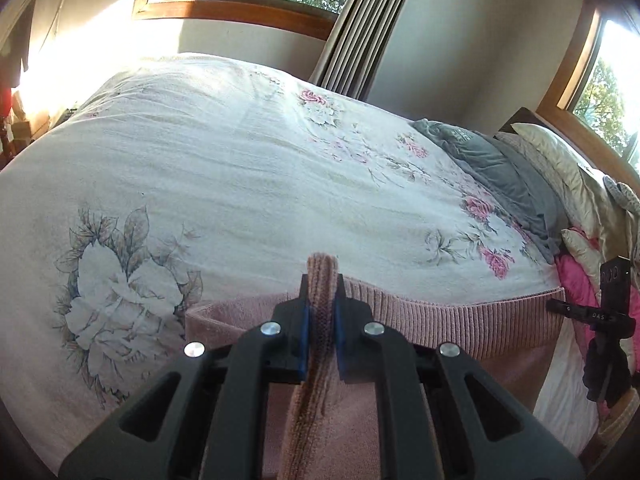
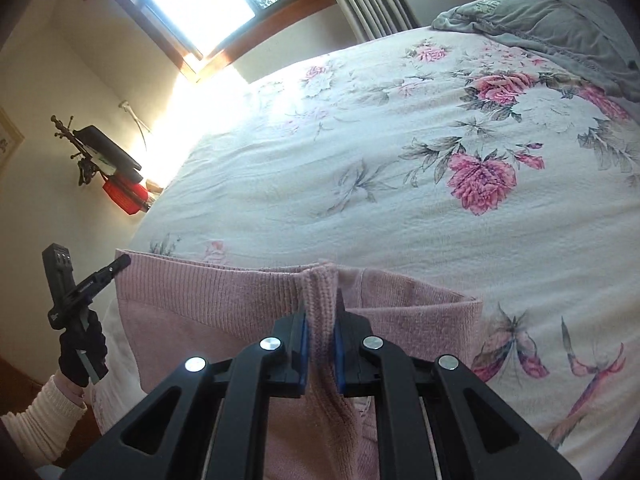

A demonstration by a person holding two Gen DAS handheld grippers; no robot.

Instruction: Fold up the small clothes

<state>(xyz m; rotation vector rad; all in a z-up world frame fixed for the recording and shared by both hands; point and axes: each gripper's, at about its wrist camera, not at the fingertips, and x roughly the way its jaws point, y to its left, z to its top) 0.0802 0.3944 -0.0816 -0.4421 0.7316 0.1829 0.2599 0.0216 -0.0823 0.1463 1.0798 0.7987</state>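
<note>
Pink knit garment (image 1: 460, 324) lies at the near edge of the floral bedspread (image 1: 240, 160), ribbed hem stretched in a straight line between the two tools; left gripper (image 1: 321, 304) and right gripper (image 2: 321, 312) each have their fingers pinched narrow on a bunched ridge of the knit. Judgement: task is early, garment is being carried or laid out, with no completed fold visible. Grey clothing (image 2: 560, 24) sits at the far side of the bedspread, apparently unfolded.
</note>
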